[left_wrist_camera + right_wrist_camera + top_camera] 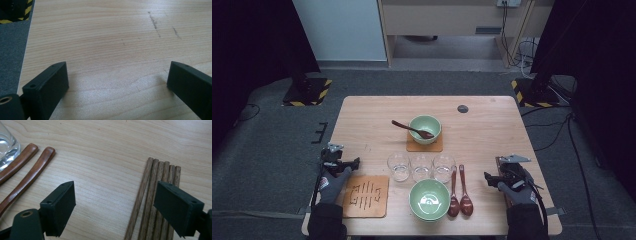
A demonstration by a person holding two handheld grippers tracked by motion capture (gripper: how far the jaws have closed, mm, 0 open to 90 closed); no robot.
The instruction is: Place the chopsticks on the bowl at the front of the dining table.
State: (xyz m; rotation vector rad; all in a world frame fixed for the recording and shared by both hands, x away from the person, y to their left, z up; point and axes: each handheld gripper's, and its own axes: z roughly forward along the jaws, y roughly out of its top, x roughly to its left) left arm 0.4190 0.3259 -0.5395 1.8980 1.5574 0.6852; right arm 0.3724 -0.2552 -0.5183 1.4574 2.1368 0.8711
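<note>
The right gripper [113,202] hangs with jaws wide, gripping nothing, its right jaw over the chopsticks [152,202] on the desk [107,150], apparently lining up a pick; the left gripper [117,82] rests open, holding nothing.

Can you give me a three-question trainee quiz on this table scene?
1. How many glasses stand in the row between the two bowls?
2. True or false: the right gripper has its jaws open, with nothing clamped between them.
3. Which thing lies nearest the right gripper: A) the cork mat, B) the chopsticks, C) the far bowl?

Key: 1. Three. 2. True; the chopsticks lie loose on the table by one jaw. 3. B.
</note>
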